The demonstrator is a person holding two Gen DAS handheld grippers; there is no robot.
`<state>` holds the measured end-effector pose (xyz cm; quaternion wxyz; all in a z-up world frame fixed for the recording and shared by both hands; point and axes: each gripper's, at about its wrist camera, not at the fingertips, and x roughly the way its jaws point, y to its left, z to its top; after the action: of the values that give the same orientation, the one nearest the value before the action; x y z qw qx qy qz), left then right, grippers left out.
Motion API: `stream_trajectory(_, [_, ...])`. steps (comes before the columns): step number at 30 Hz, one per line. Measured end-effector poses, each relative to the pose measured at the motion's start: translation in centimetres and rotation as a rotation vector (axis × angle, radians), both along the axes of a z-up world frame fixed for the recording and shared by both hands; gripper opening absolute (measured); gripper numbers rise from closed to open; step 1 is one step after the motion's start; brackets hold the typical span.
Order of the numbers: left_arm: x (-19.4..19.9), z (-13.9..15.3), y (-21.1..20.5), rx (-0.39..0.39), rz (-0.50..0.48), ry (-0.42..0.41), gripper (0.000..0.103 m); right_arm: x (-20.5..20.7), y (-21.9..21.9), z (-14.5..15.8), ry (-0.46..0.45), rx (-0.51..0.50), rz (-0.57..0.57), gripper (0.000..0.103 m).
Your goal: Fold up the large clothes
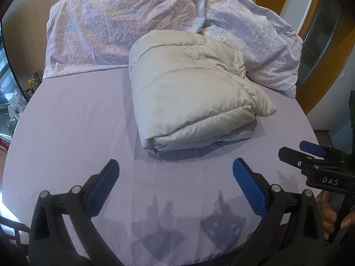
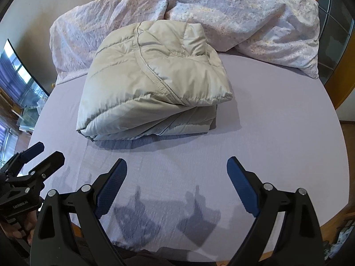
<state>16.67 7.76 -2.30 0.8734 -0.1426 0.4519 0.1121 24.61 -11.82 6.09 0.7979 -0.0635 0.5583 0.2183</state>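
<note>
A beige puffer jacket (image 1: 190, 93) lies folded into a thick bundle on the lilac bed sheet (image 1: 73, 137); it also shows in the right wrist view (image 2: 150, 84). My left gripper (image 1: 175, 166) is open and empty, held above the sheet a short way in front of the jacket. My right gripper (image 2: 176, 166) is open and empty too, in front of the jacket's near edge. The right gripper shows at the right edge of the left wrist view (image 1: 295, 151). The left gripper shows at the left edge of the right wrist view (image 2: 47, 151).
A crumpled pale floral duvet (image 1: 124, 22) and a pillow (image 1: 261, 51) lie across the head of the bed behind the jacket. A yellow wooden frame (image 1: 332, 62) stands at the right. Glass shelving (image 2: 24, 93) stands left of the bed.
</note>
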Motion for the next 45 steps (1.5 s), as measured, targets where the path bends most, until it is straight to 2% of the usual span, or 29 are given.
stream_trajectory(45, [0.07, 0.17, -0.18, -0.024, 0.0, -0.026, 0.101, 0.01, 0.15, 0.68, -0.024, 0.01, 0.002, 0.093])
